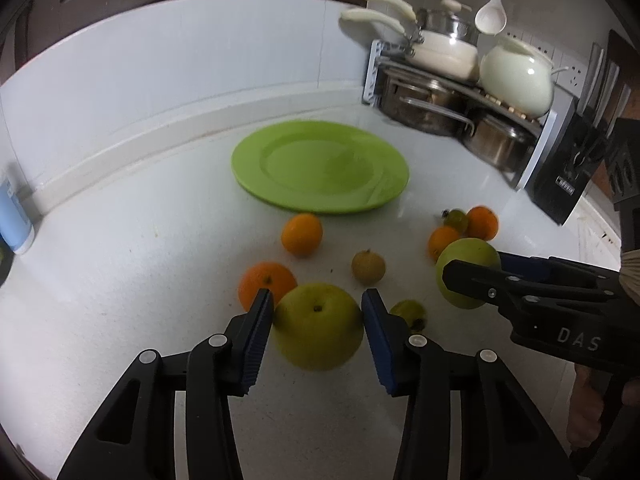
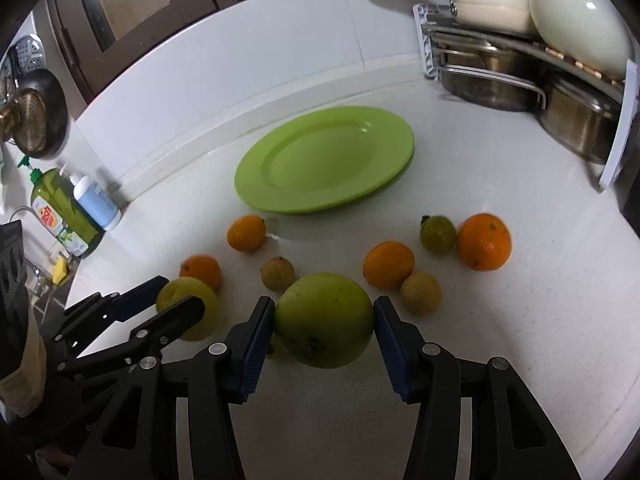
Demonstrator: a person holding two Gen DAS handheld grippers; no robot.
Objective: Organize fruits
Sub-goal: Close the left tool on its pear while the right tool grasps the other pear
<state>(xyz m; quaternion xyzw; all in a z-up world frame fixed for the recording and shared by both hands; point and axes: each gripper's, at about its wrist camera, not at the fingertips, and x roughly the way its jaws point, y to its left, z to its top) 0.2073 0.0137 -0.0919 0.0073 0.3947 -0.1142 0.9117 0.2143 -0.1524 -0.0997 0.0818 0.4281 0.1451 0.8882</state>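
Left wrist view: the left gripper (image 1: 318, 322) has its jaws on either side of a yellow-green fruit (image 1: 318, 326) on the white table (image 1: 120, 300); both blue pads sit against its flanks, so I read it as clamped.
Right wrist view: the right gripper (image 2: 324, 322) holds a second green fruit (image 2: 324, 320) the same way — pads pressed to its left and right sides.
Plate: the green plate (image 2: 324, 160) lies bare, straight ahead of both grippers and beyond the loose fruit.
Loose fruit: an orange (image 2: 484, 241), a smaller orange (image 2: 388, 265) and a dull brownish fruit (image 2: 278, 274) lie between the grippers and the plate, with others around them.
Key relation: each held fruit is round, with no long axis to mind; the plate lies forward and slightly left of the right gripper, forward of the left one, neither clearly nearer.
Step, as I judge it: both grips look made, nothing on the plate yet — the lift and carry forward over the scattered fruit comes next.
Risk: smooth round skin could slip between flat pads.
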